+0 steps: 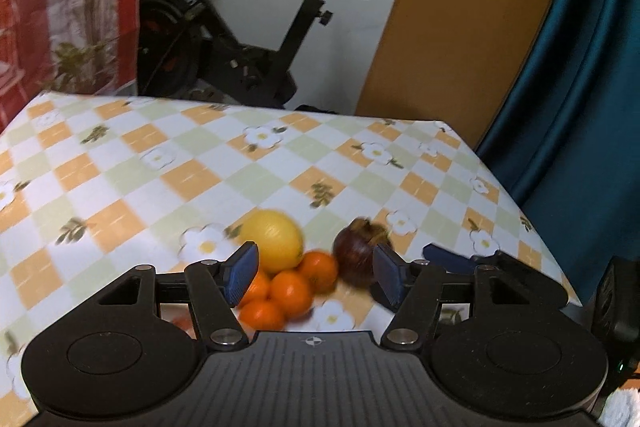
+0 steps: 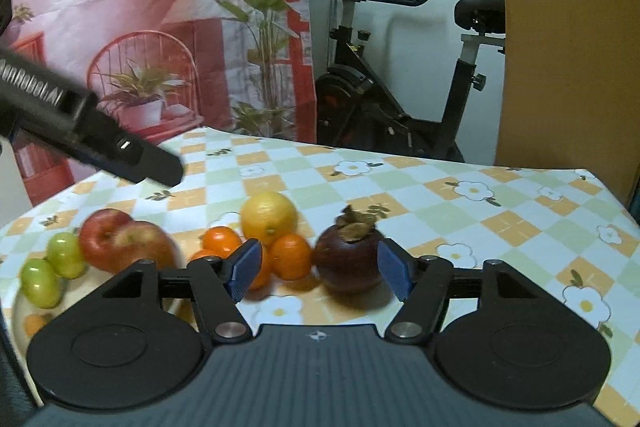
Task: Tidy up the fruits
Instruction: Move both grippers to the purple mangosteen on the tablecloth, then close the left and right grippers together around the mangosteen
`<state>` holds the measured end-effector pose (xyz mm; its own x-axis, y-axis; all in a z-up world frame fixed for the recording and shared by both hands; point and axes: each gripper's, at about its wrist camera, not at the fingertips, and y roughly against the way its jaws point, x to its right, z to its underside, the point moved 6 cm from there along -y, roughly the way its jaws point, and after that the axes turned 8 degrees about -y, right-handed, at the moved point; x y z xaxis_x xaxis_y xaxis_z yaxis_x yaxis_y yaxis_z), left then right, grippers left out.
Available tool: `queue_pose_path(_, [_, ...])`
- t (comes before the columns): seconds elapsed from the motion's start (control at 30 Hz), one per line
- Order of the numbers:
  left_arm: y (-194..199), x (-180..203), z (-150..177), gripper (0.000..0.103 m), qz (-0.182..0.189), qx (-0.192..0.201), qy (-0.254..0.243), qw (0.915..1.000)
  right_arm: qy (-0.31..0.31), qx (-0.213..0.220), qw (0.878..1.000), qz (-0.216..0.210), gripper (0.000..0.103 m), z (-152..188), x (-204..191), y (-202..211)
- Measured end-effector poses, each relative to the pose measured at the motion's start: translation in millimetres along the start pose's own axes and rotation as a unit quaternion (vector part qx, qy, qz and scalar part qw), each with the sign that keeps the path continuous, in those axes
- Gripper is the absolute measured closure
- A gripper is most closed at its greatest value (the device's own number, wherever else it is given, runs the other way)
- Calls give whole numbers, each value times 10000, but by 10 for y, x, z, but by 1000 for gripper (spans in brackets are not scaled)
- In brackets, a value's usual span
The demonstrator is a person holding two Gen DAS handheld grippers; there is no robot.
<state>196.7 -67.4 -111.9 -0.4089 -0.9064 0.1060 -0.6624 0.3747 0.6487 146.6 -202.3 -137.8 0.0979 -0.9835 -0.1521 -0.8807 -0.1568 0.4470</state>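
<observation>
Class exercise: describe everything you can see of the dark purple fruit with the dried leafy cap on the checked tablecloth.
The dark purple fruit is round, with a glossy maroon-brown skin and a dry, brown, curled leafy cap on top. It looks like a mangosteen. It stands upright, cap up, on the checked tablecloth, just right of the small oranges; whether it touches the nearest one cannot be told. It sits ahead of the open right gripper, whose pads do not press it.
</observation>
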Motion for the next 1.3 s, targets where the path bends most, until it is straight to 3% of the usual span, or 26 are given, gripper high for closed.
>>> queue_pose_path(0.17, [-293, 128, -110, 37, 159, -113, -146, 9997, -137, -59, 9998, 99, 36, -2, 171, -168])
queue_pose_path(0.6, [-868, 239, -133, 37, 446, -590, -248, 9969, -503, -331, 9981, -163, 36, 16, 316, -468])
queue_pose_path(1.07, [-1119, 293, -14, 38, 537, -893, -320, 9940, -915, -590, 9937, -267, 33, 37, 396, -573])
queue_pose_path(1.17, [-1134, 309, -8, 43, 622, -923, -302, 9933, -1012, -630, 9923, -338, 33, 37, 410, -581])
queue_pose_path(1.3, [-1124, 325, 3, 43, 604, -907, -399, 9932, -1141, -688, 9899, -493, 38, 41, 426, -579])
